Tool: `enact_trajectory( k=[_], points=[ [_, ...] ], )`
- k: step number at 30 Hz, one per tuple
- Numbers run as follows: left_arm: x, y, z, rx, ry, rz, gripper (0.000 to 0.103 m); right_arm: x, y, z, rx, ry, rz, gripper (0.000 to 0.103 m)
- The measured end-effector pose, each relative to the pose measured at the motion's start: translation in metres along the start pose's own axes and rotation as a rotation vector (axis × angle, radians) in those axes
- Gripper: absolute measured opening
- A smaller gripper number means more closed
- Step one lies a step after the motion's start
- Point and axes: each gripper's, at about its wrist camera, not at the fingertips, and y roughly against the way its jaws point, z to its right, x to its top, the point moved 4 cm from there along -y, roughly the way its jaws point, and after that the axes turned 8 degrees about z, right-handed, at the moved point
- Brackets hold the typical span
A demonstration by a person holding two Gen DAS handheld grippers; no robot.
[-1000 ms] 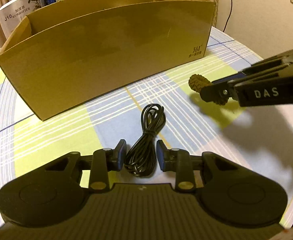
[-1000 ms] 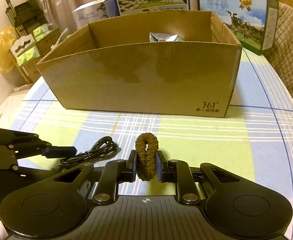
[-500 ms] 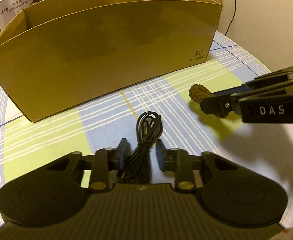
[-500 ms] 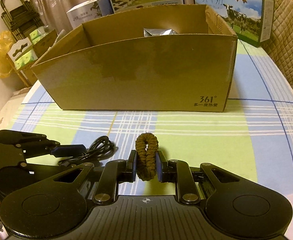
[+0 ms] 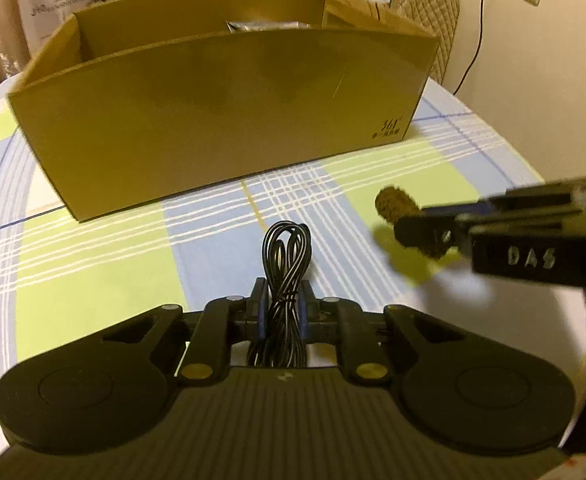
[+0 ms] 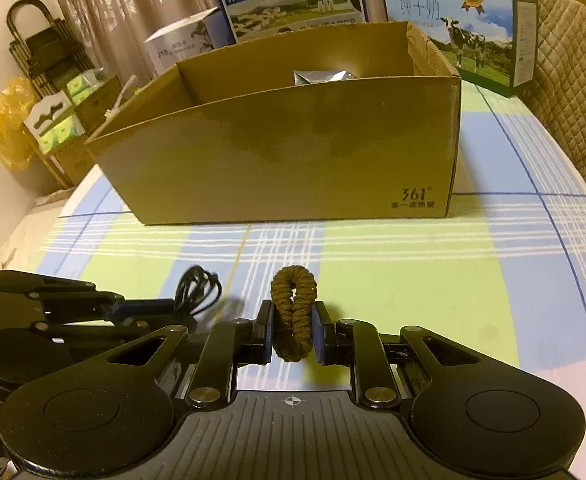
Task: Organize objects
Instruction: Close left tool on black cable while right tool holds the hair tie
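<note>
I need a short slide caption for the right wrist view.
Right gripper holds a brown hair tie before the cardboard box.

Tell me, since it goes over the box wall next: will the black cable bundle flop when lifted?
Probably somewhat: the black cable bundle is thin looped cord, pinched mid-length by the left hand-held gripper. A tie around its middle should keep the loops together. It looks light.

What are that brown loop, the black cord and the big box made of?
The brown loop looks like braided or crocheted fabric, matte and knobbly, likely a hair tie. The black cord seems to be plastic-sheathed cable, smooth with a slight sheen. The big box is plain brown cardboard, dull, with folded edges and a printed logo.
</note>
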Motion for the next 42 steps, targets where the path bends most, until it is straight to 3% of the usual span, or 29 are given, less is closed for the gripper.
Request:
enact_trajectory(
  k=[5,9,11,19,24,26,32,42],
  points=[
    [-0.002,0.033,0.008,0.020,0.037,0.028,0.010,-0.008,0.023,-0.002,0.031,-0.065,0.011,0.016],
    [-0.001,0.058,0.011,0.034,0.071,0.061,0.000,-0.009,0.047,-0.007,0.060,-0.080,0.052,0.016],
    [-0.001,0.068,0.013,0.043,0.071,0.071,0.000,-0.010,0.055,-0.011,0.073,-0.072,0.066,0.016],
    [-0.010,0.075,0.007,0.056,0.085,0.055,0.000,-0.020,0.067,-0.015,0.056,-0.061,0.069,0.016],
    [-0.012,0.055,-0.008,0.077,0.163,0.049,0.011,-0.019,0.055,-0.008,0.044,-0.074,0.048,0.016],
    [-0.008,0.045,-0.012,0.082,0.190,0.057,0.023,-0.016,0.048,-0.005,0.033,-0.070,0.045,0.016],
    [0.001,0.008,-0.022,0.102,0.234,0.046,0.036,-0.004,0.024,0.010,-0.002,-0.080,0.034,0.016],
    [0.009,-0.021,-0.030,0.070,0.240,0.045,0.038,-0.004,0.008,0.017,-0.016,-0.091,0.004,0.016]
  ],
)
